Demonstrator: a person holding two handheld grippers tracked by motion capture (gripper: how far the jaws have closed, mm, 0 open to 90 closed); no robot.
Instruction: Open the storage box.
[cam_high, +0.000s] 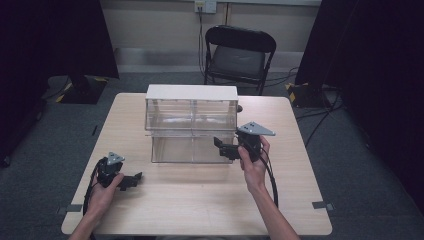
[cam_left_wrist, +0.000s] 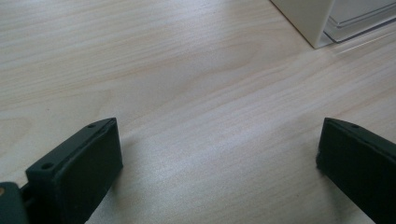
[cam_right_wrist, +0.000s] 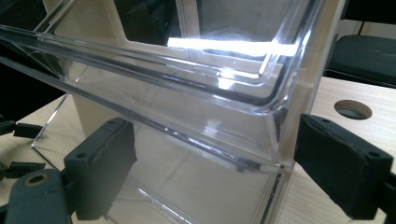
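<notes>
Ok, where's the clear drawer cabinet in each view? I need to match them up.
High view: the clear drawer cabinet stands at the table's middle, toward the far side.
Left gripper view: its white corner and a clear drawer edge sit at top right.
Right gripper view: the clear drawer front spans the picture, close up.
Shared landmark: the pale wood table.

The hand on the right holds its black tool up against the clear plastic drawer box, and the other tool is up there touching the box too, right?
Not quite. The right tool is at the clear plastic drawer box with the white top, but the left tool sits low on the pale wooden table, apart from the box. The high view shows this.
</notes>
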